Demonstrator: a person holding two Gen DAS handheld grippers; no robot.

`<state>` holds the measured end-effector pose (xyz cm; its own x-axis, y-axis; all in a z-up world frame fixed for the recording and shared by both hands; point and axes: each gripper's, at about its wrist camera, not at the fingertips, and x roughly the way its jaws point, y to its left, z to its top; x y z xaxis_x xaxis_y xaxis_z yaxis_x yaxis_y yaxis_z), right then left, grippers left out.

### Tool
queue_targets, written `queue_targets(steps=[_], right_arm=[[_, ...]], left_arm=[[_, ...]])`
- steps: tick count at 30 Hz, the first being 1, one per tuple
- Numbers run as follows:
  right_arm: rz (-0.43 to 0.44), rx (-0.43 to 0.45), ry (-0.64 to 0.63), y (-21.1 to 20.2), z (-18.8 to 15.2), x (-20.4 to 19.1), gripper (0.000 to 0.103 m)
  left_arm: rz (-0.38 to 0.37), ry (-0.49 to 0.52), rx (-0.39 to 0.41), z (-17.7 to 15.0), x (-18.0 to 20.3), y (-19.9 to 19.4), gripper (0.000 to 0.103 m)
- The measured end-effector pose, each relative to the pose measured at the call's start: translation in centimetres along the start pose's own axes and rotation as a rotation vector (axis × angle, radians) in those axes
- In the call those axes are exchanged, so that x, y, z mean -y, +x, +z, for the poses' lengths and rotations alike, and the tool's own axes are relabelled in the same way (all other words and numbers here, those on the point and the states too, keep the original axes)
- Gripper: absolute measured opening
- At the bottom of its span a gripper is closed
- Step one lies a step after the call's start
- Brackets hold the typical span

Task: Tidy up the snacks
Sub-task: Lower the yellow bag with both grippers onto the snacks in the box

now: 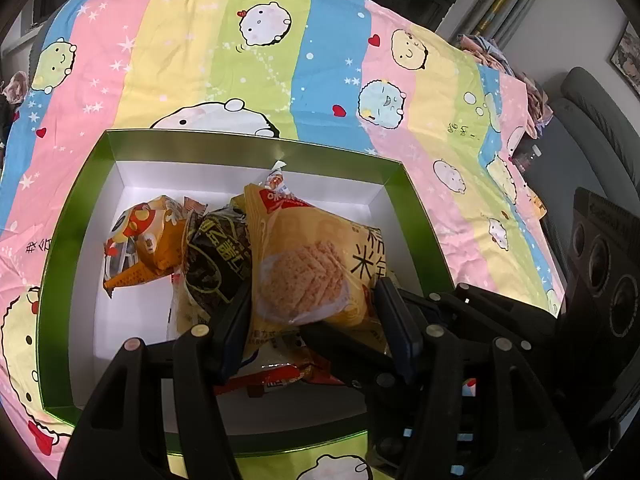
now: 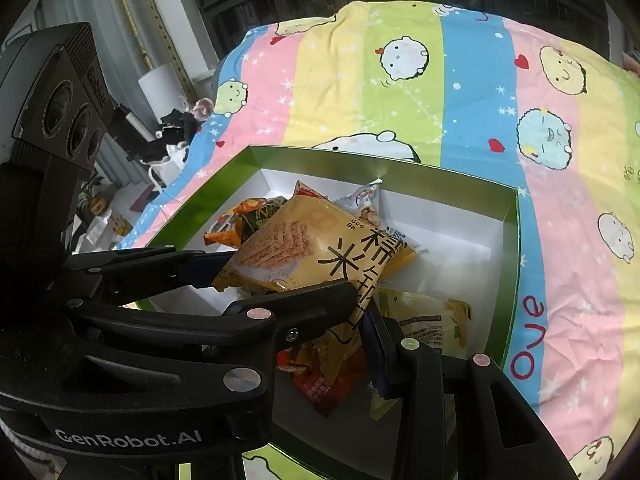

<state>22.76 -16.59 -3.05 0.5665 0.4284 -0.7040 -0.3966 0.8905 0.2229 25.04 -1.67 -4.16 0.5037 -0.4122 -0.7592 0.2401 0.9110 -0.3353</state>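
Observation:
A green box (image 1: 72, 240) with a white inside lies on the striped bedspread; it also shows in the right wrist view (image 2: 508, 280). Several snack packets lie in it. My left gripper (image 1: 316, 308) has its fingers either side of a yellow rice-cracker bag (image 1: 304, 264), and whether they press it is unclear. The same bag (image 2: 320, 248) shows in the right wrist view with the left gripper (image 2: 280, 276) around it. An orange packet (image 1: 148, 240) and a dark packet (image 1: 216, 256) lie to the bag's left. My right gripper (image 2: 360, 340) sits low over red and yellow packets, mostly hidden by the left gripper.
The bedspread (image 1: 240, 60) with cartoon faces covers the bed around the box. A grey chair (image 1: 592, 120) stands right of the bed. Clutter and a white cylinder (image 2: 160, 84) stand beyond the bed's left edge in the right wrist view.

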Motion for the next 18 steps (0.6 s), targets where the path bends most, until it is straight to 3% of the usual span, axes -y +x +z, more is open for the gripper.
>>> queue_targets(steps=[18], right_arm=[[-0.007,-0.019,-0.003,0.16,0.11,-0.04,0.041]], left_arm=[[0.006,-0.007,-0.023,0.11,-0.09,0.40,0.059]])
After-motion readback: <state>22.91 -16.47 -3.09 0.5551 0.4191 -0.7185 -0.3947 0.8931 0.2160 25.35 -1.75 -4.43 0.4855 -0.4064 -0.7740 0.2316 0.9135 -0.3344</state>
